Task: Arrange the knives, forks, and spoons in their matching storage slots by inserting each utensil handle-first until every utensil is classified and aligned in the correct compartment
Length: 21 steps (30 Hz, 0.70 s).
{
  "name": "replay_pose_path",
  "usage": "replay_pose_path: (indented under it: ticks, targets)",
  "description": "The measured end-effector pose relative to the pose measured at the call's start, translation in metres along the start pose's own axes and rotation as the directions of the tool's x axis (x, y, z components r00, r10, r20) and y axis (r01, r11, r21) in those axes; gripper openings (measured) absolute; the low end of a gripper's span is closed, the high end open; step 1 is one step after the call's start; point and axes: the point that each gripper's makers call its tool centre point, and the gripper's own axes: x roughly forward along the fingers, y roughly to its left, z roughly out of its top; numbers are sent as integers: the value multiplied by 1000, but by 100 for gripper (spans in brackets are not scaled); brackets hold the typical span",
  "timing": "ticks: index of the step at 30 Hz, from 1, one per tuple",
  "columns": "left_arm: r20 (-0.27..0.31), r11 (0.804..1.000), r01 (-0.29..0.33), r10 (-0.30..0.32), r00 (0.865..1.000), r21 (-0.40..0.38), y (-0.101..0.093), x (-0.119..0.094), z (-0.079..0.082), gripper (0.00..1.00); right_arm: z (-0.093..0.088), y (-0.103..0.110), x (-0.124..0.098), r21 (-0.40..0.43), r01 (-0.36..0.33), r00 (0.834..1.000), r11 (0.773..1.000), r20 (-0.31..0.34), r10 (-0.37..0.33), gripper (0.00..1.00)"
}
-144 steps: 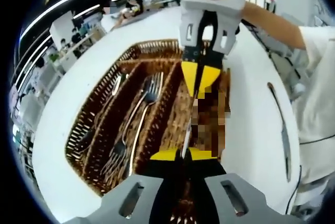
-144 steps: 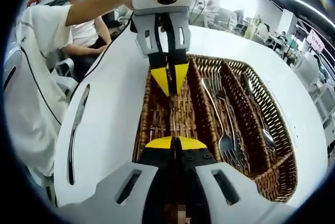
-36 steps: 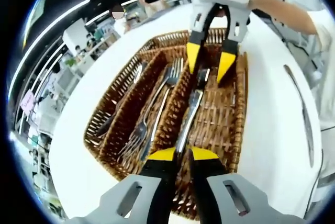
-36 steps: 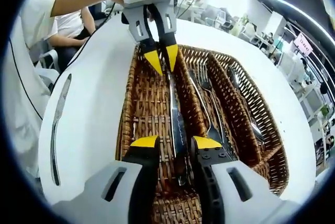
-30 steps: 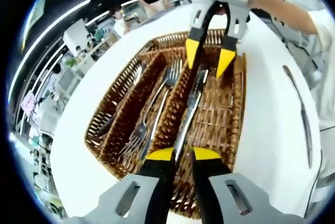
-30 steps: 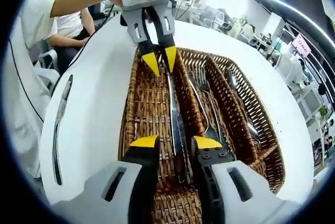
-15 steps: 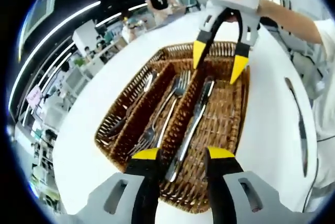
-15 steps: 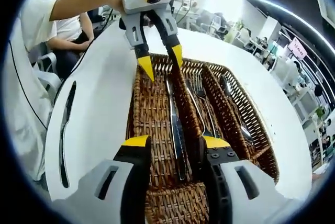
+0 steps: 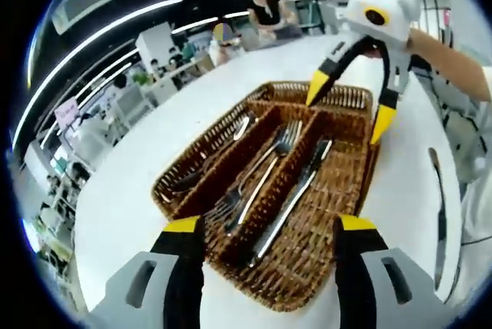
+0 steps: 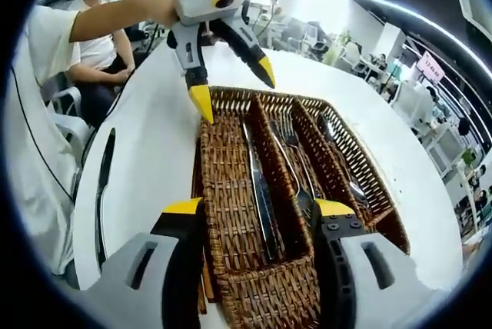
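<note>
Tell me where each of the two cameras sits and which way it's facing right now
Left gripper view: rides the left gripper, looking along the wicker tray at the right gripper; a forearm shows.
Right gripper view: rides the right gripper, facing the opposite way down the tray at the left gripper; an arm and white shirt show.
Shared: tray, the knife inside it, the knife on the table.

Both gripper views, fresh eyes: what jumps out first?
The brown wicker tray with three long slots sits mid-table: one knife lies alone in one outer slot, forks in the middle, spoons in the far one. The left gripper and right gripper hover wide open over opposite ends of the tray. Another knife lies on the white table beside the tray.
</note>
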Motion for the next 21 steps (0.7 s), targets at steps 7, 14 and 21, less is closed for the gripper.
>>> replay_pose_path:
  ticks: [7, 14, 21]
  targets:
    - [21, 999, -24, 25, 999, -47, -2, -4, -5, 86, -1, 3, -1, 16, 18, 1000, 1000, 24, -19, 74]
    - [17, 997, -46, 47, 999, -69, -9, -3, -16, 100, -2, 5, -3, 38, 33, 998, 999, 48, -35, 85]
    - [53, 990, -47, 54, 997, -137, -14, -11, -20, 100, -2, 4, -4, 91, 41, 996, 995, 71, -47, 95]
